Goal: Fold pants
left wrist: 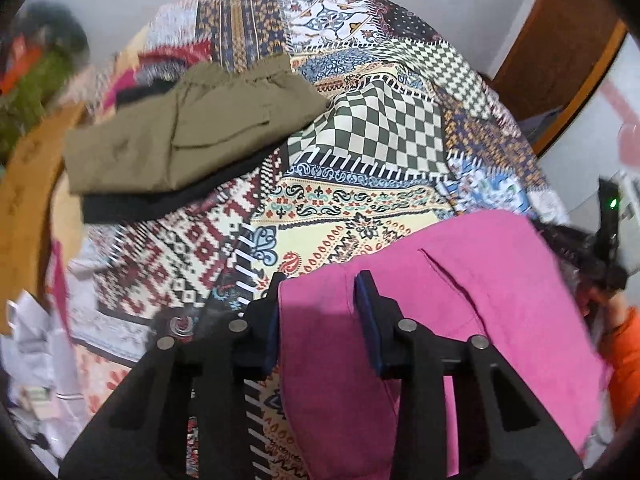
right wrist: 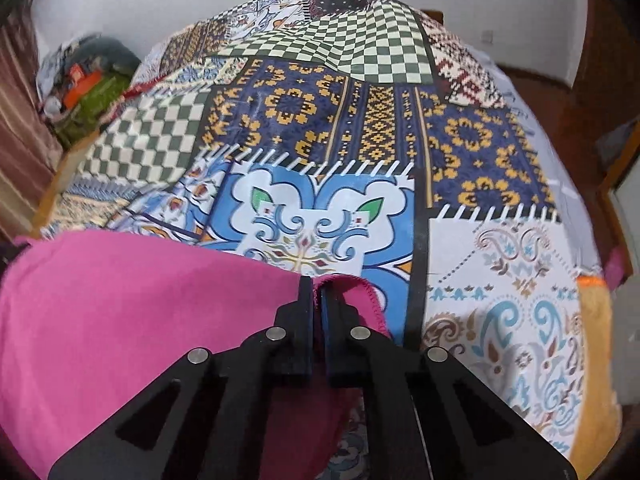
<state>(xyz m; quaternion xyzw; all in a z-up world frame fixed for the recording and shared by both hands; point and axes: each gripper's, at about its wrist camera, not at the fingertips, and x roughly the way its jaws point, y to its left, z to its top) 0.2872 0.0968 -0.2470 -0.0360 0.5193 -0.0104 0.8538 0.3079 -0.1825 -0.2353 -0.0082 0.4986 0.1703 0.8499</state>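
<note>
The pink pants [left wrist: 460, 300] lie on the patchwork bedspread [left wrist: 360, 208] at the near edge of the bed. My left gripper [left wrist: 320, 284] is open, its jaws astride the left edge of the pink cloth. In the right wrist view the pink pants [right wrist: 120, 320] spread to the left, and my right gripper [right wrist: 316, 292] is shut on their stitched hem corner, close above the bedspread [right wrist: 320, 120].
Folded olive pants [left wrist: 180, 136] lie on a dark garment [left wrist: 160, 200] at the bed's far left. A clothes heap [right wrist: 88, 80] sits at the far left corner. A wooden door [left wrist: 560, 48] stands on the right. The other gripper [left wrist: 604, 240] shows at right.
</note>
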